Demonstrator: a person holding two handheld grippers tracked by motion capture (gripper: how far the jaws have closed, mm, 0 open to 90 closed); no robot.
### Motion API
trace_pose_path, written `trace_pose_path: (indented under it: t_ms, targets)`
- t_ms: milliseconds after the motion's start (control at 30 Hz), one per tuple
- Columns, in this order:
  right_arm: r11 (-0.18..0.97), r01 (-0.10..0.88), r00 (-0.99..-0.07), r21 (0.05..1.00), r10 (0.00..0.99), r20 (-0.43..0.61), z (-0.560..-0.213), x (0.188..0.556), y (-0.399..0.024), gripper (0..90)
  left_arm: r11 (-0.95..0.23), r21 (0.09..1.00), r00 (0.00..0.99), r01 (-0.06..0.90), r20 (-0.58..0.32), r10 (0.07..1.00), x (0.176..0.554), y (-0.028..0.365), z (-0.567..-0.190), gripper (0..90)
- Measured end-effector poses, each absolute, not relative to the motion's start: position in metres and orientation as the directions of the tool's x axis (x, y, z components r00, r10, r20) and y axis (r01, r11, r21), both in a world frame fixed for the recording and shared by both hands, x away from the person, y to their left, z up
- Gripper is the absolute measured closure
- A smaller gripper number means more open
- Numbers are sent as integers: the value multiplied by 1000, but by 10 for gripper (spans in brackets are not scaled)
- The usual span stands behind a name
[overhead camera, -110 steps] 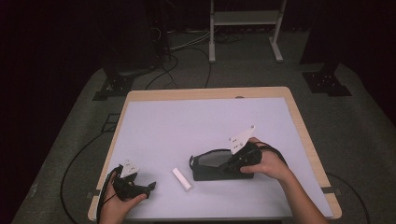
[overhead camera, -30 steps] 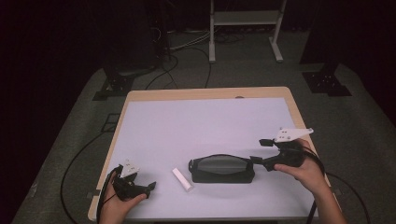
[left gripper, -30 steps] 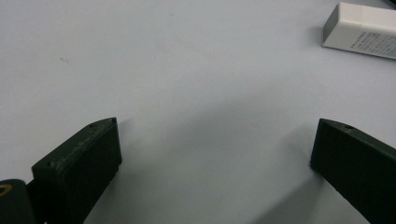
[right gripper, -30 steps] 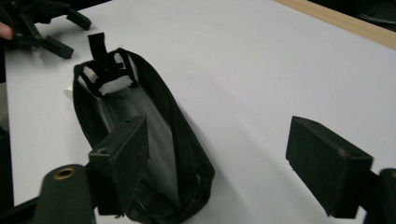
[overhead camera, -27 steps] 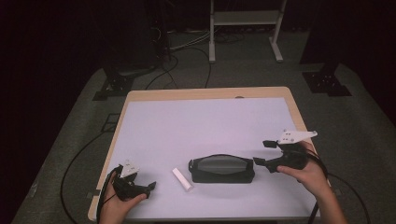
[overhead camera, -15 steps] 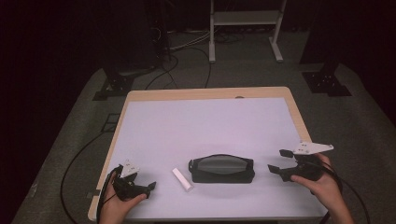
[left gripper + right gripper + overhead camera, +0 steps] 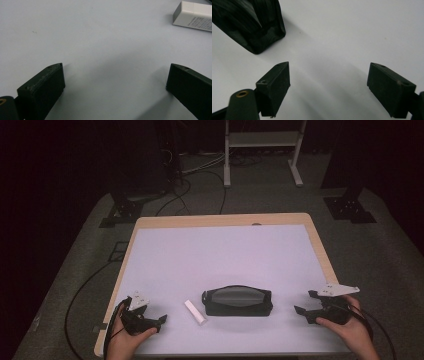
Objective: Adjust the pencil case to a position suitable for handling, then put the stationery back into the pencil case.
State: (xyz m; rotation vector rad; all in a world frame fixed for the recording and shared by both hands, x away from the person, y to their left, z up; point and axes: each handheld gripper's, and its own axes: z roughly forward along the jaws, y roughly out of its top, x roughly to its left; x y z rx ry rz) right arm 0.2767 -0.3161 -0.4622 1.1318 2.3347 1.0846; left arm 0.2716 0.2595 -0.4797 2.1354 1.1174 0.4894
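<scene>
the right claw [image 7: 309, 303] sits with its jaws spread wide and nothing between them, low over the near right corner of the tabletop [image 7: 225, 250]. a few seconds ago it was at the black pouch [image 7: 237, 301]; a second ago it had let go and hung just off the pouch's right end, and now it has pulled well clear toward the person's right hand [image 7: 350, 332]. in the right gripper view the jaws frame bare white surface, with a corner of the pouch at upper left, apart from them.

the left claw [image 7: 156, 321] is open wide too, holding nothing, parked at the near left corner exactly where it was all along. its own view shows empty surface between the jaws and the white eraser-like block [image 7: 193, 15] up at the right, untouched.

the pouch lies flat at the near middle of the tabletop, closed as far as can be told, the white block just to its left. with both claws backed off and idle, this reads as a finished placement, or a pause before the next reach.
</scene>
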Motion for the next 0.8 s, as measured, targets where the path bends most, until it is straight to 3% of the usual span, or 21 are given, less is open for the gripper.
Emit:
trace_pose_path:
  t_ms: [367,533,800]
  targets:
    - [428,541,-619,724,785,-2,-476,276,-313,171,-416,706,566,573,27,824,271,260,-479,18]
    - [425,547,-618,721,786,5,-482,277,-314,156,-435,718,597,543,35,802,268,259,-476,114]
    - [413,537,-619,736,785,11,-485,276,-315,153,-456,740,638,495,46,768,263,255,-464,146]
